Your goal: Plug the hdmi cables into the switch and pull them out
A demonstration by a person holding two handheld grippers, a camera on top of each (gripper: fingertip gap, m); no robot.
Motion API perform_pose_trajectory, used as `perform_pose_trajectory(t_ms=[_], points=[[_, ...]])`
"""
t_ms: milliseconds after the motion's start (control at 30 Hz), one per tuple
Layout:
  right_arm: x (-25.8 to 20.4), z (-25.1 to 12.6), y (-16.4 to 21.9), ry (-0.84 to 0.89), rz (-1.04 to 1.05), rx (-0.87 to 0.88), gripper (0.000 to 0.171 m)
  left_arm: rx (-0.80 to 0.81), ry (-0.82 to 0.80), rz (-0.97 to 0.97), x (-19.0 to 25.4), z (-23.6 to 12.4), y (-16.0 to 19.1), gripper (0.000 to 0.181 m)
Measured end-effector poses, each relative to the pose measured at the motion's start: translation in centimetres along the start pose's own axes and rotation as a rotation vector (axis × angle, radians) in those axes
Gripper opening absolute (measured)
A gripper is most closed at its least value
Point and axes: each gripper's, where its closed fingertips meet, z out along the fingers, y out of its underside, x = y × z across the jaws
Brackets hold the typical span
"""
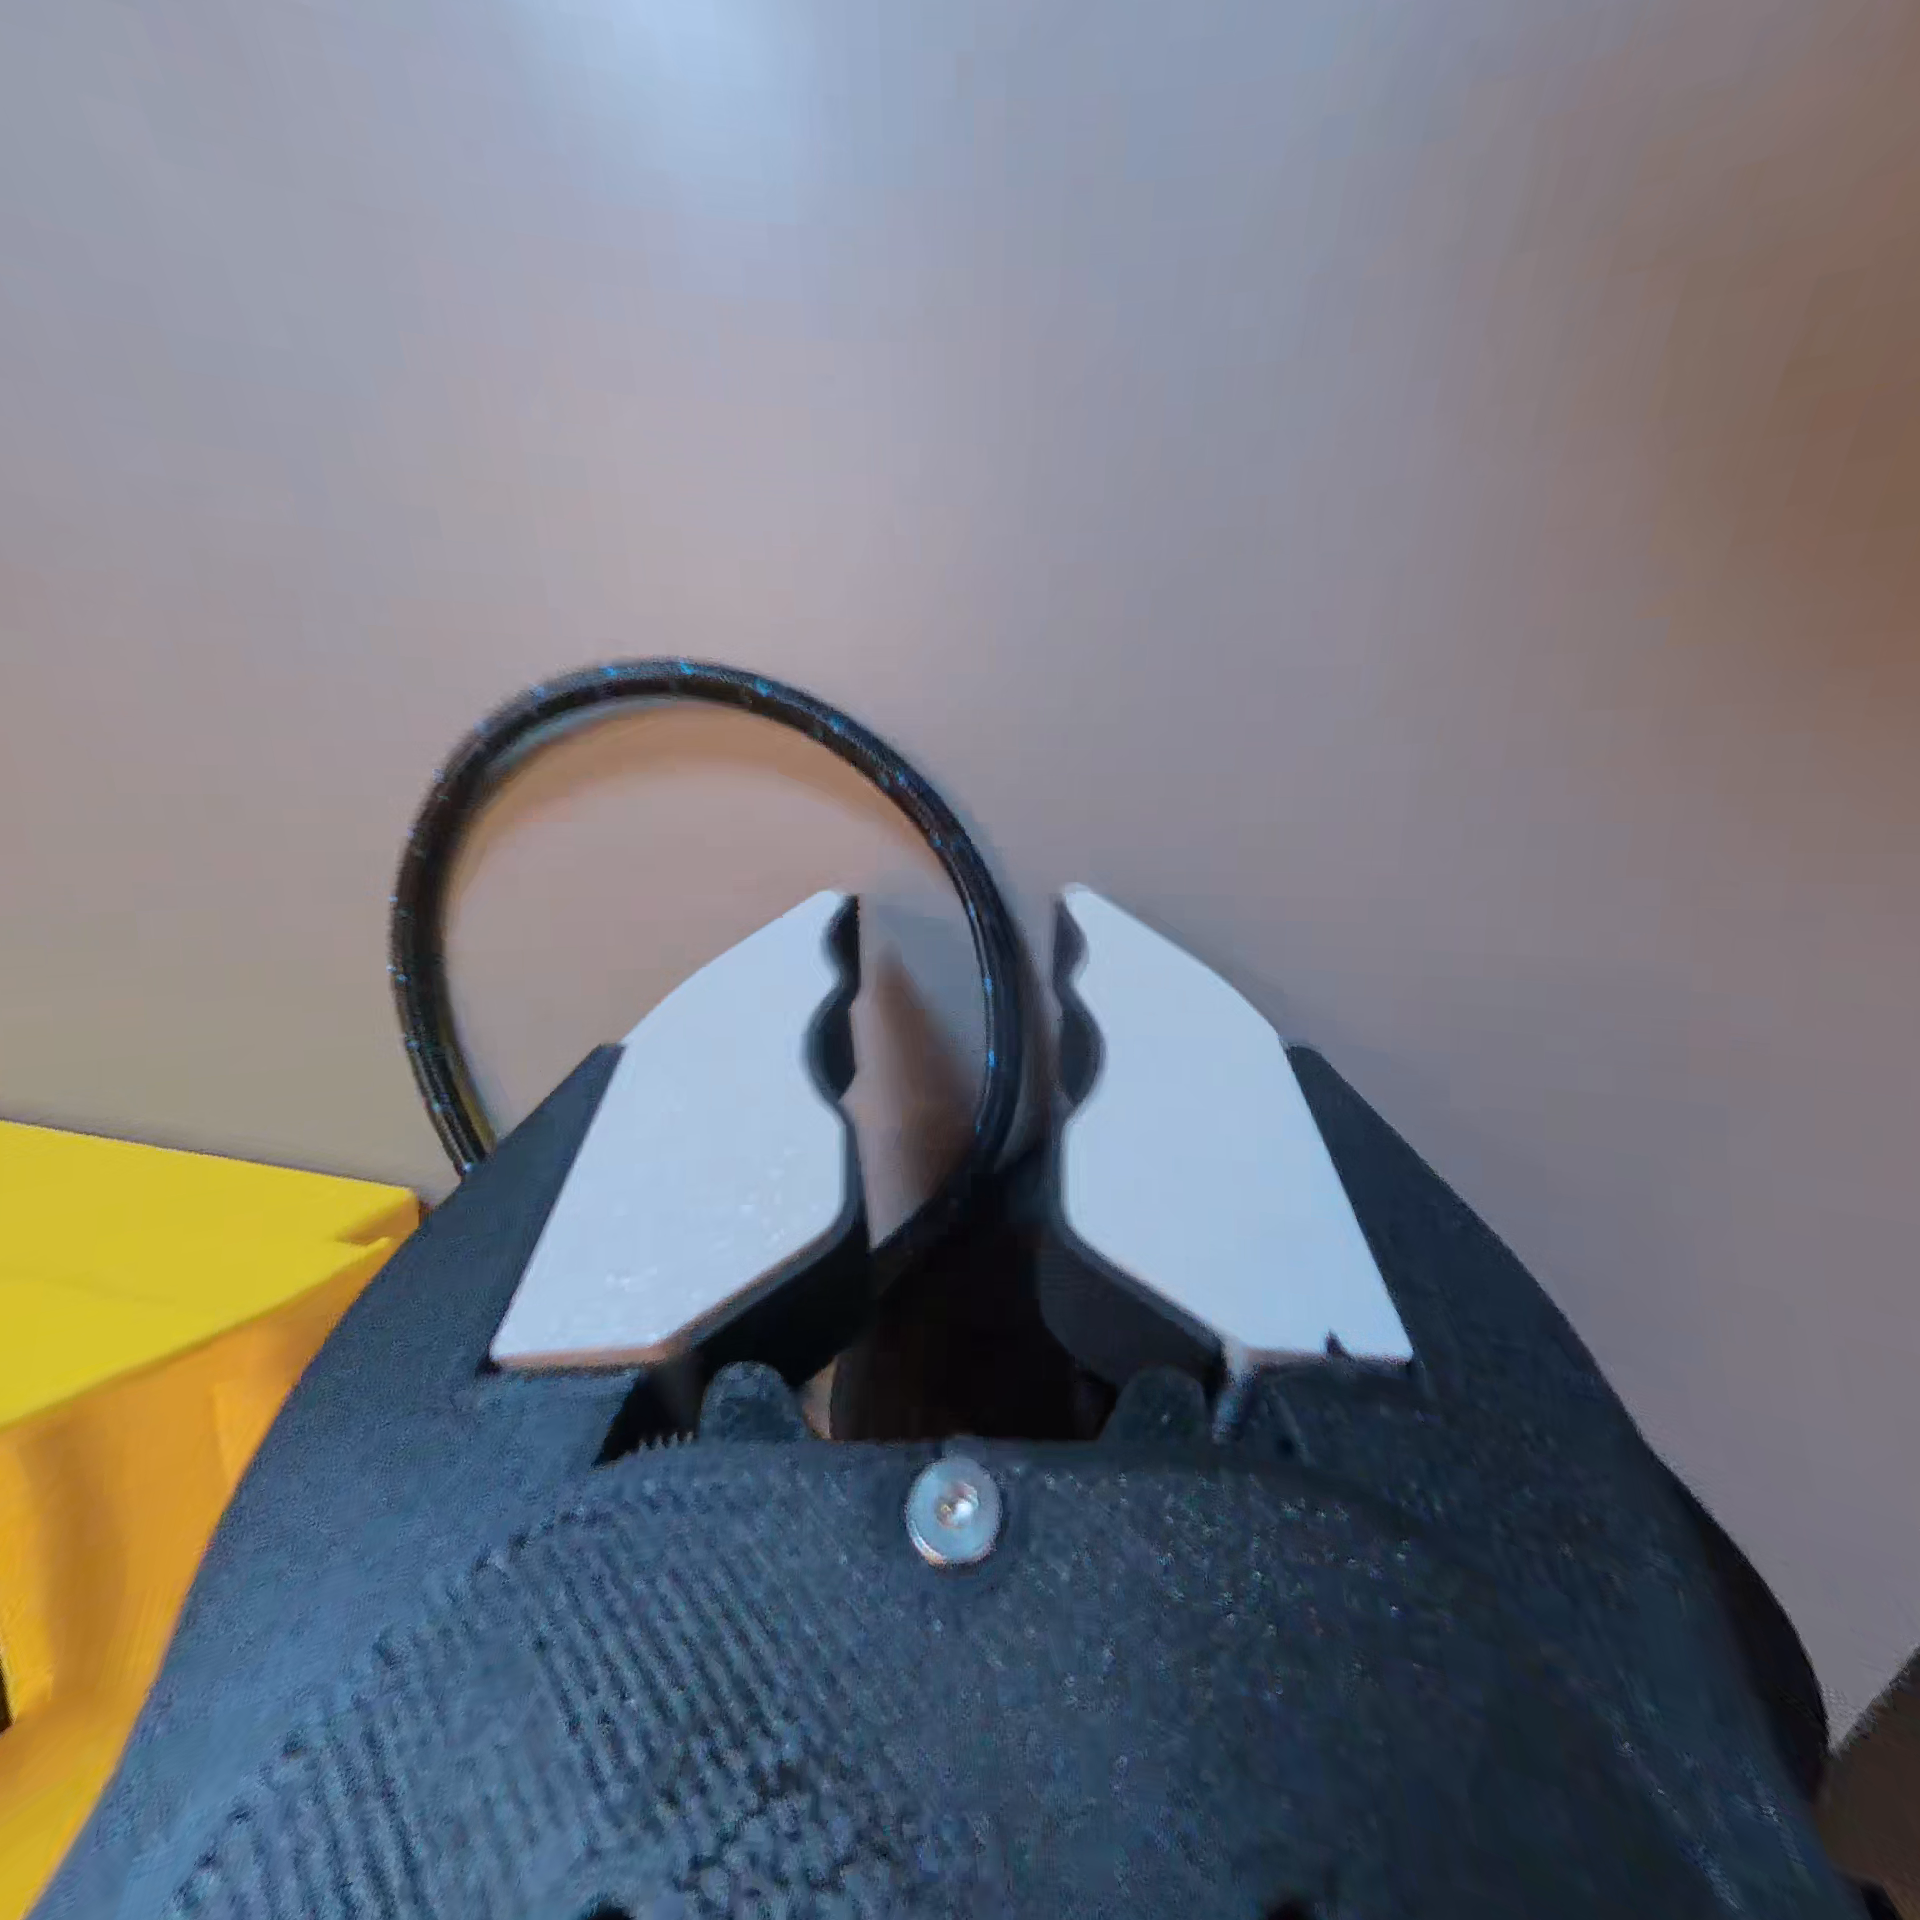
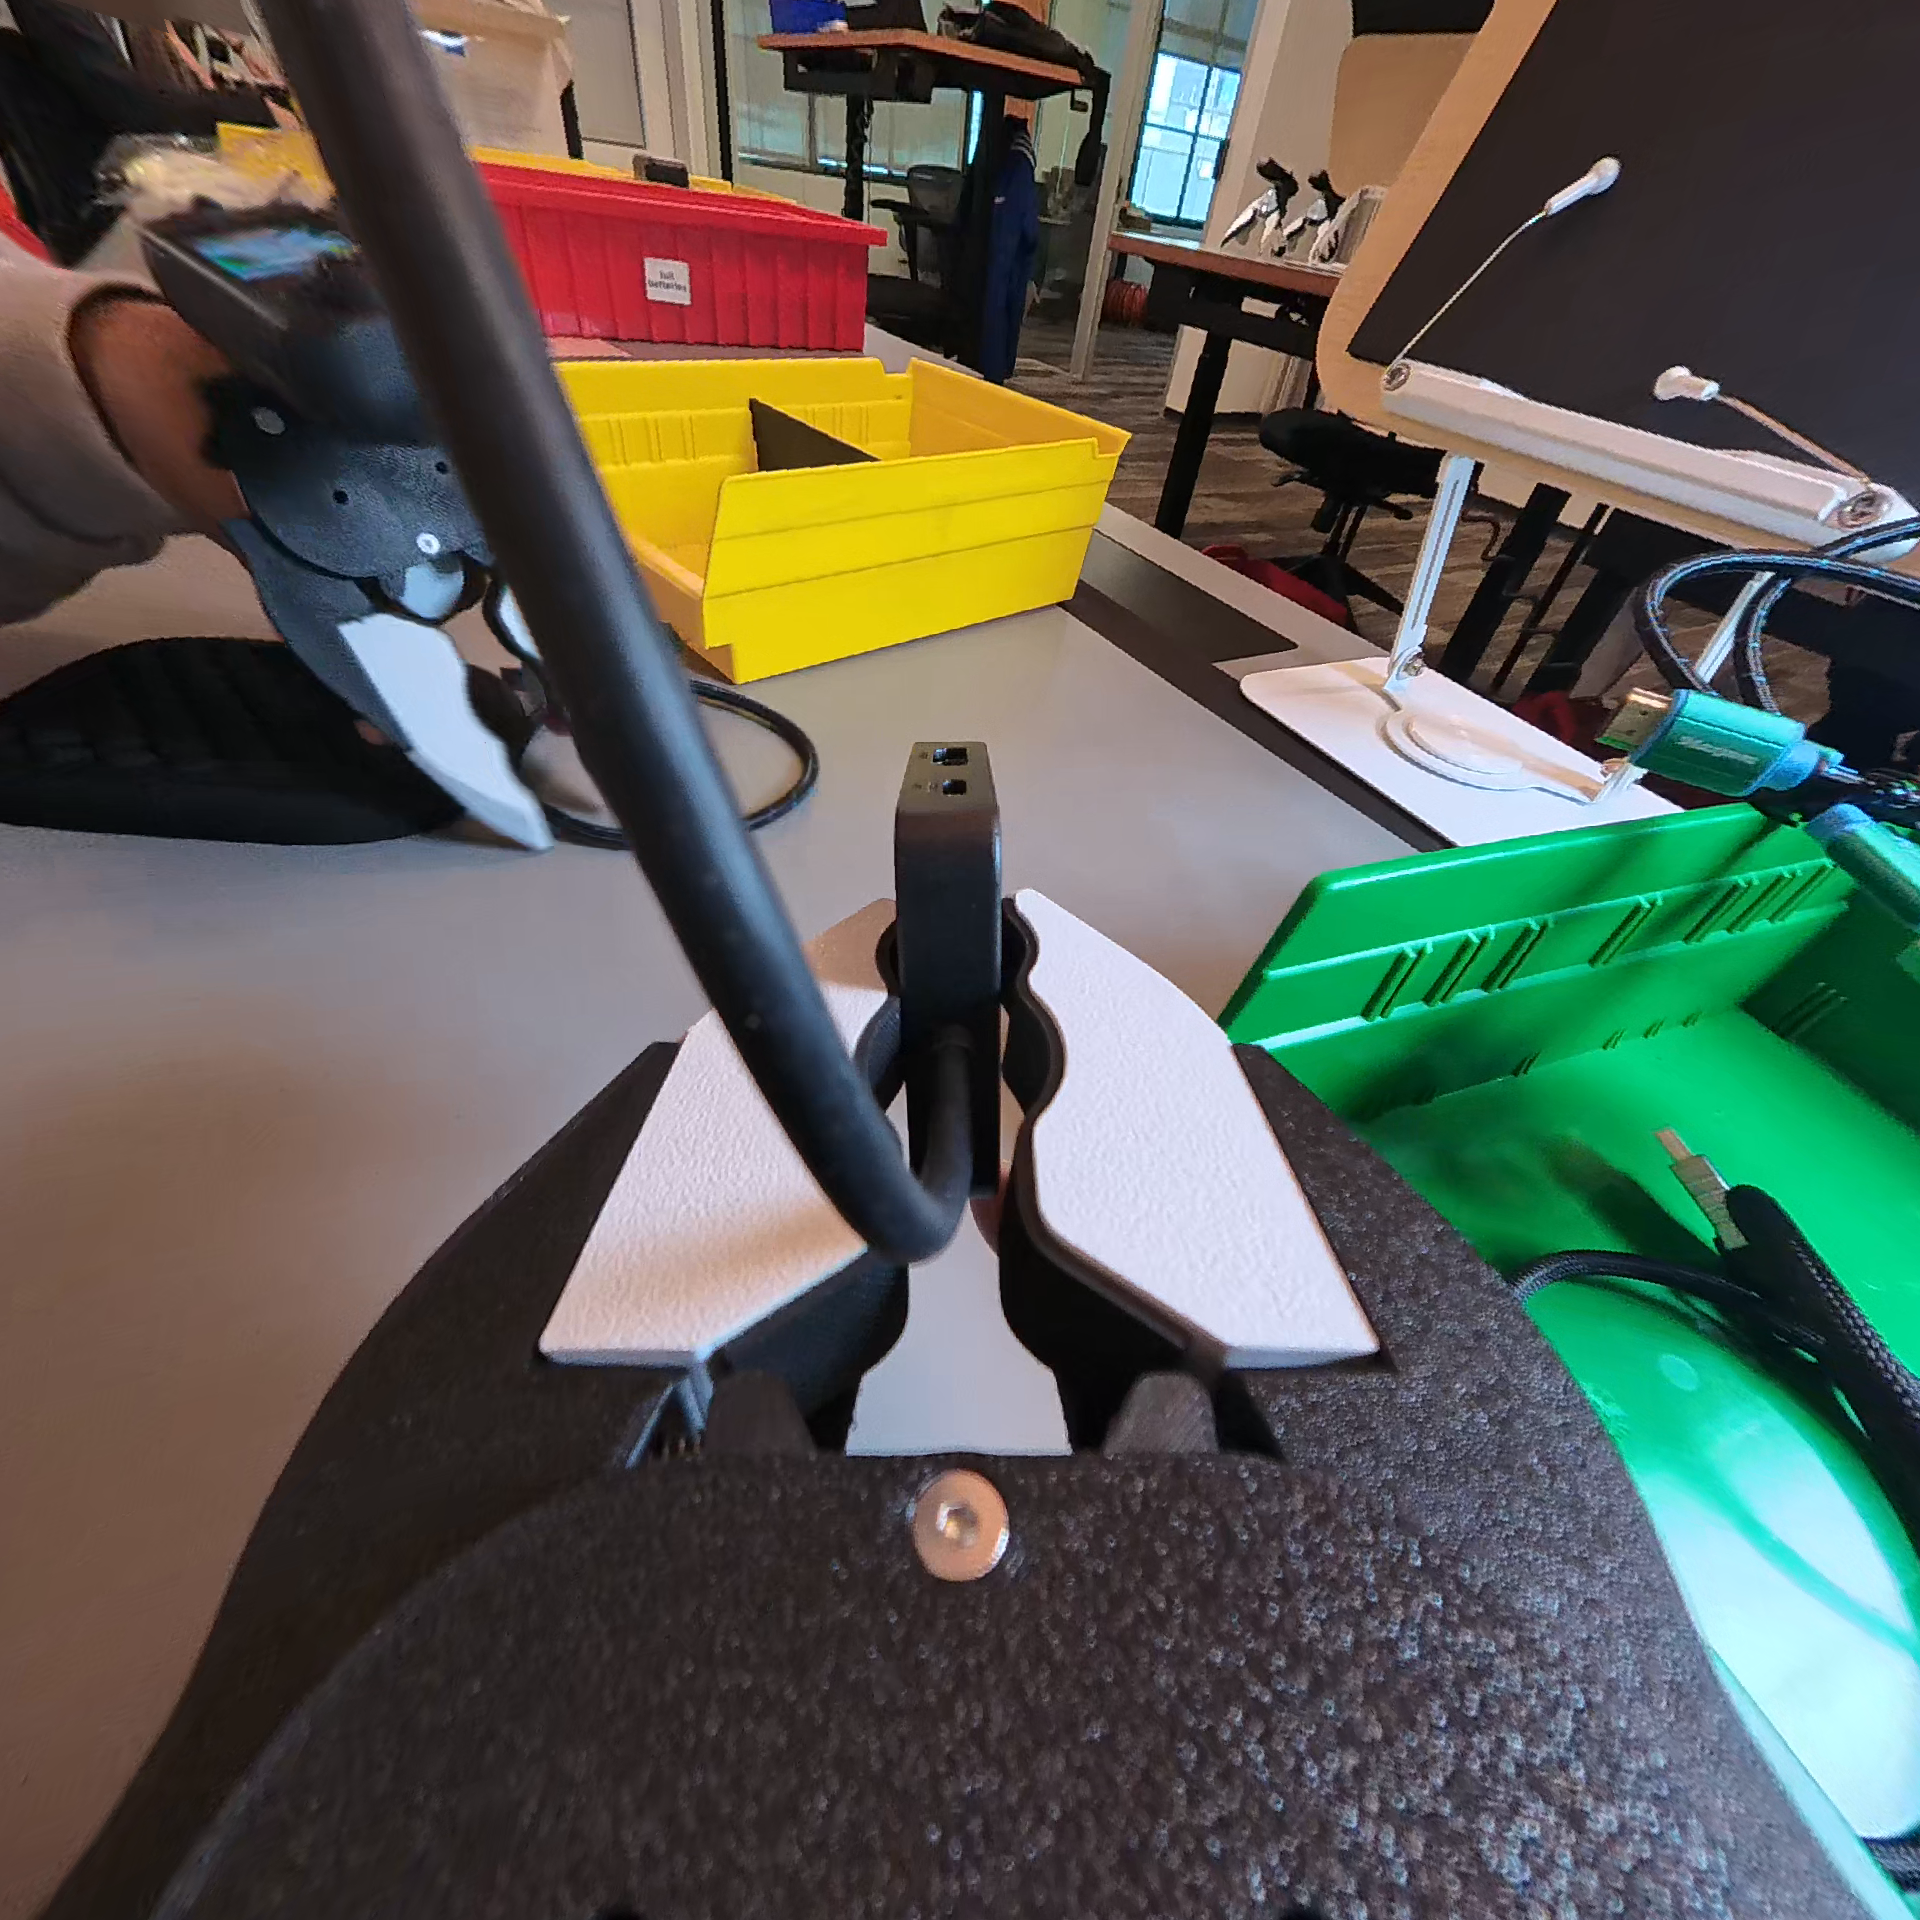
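Right wrist view shows the right gripper squeezing the small black box-shaped switch, which stands on edge between its white fingers, with two small ports facing away at the far end. A thick smooth black cable comes out of the switch's near end and bends up and away to the left. Far off to the left, the left gripper points down at the grey table, near a thin looping black cable.

Left wrist view shows that thin cable curling between the left gripper's fingers, which are apart, and touching neither. Its plug end is hidden.

To do this step well, the left gripper probably should grab the cable close to its plug, then line it up straight with a port while the right one holds steady.

Only the right view shows the switch, a yellow plastic bin and a green plastic bin.
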Motion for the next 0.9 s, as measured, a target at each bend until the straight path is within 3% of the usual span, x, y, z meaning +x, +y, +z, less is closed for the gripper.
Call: perform_pose_trajectory(t_ms=[33, 133, 233, 333, 400, 500, 667, 900], points=[[0.0, 0.0, 0.0, 0.002, -0.002, 0.0, 0.014, 0.039, -0.003, 0.01, -0.1, 0.1, -0.8, 0.01], [0.1, 0.0, 0.0, 0.006, -0.001, 0.001, 0.014, 0.043, -0.021, 0.174, 0.8, 0.2, -2.4, 0.009], [0.4, 0.0, 0.3, 0.012, 0.003, -0.006, 0.014, 0.156, 0.116, 0.424, 5.6, -0.9, -5.4, 0.008], [0.7, -0.1, 0.3, 0.024, -0.002, -0.007, 0.014, 0.199, 0.155, 0.647, 8.6, -1.8, -6.1, 0.009], [0.7, -0.2, 0.1, 0.027, -0.006, 0.001, 0.014, 0.178, 0.121, 0.622, 7.5, -2.1, -5.8, 0.017], [0.6, -0.3, -0.1, 0.027, -0.008, 0.01, 0.014, 0.181, -0.006, 0.459, 3.3, -2.4, -5.2, 0.014], [1.2, -0.4, -0.1, 0.054, -0.007, 0.016, 0.015, 0.361, -0.01, 0.154, 1.5, -2.3, -7.8, 0.02], [2.3, -1.0, -0.5, 0.102, -0.001, 0.038, 0.014, 0.335, 0.072, 0.048, 2.2, 3.9, -12.2, 0.036]])
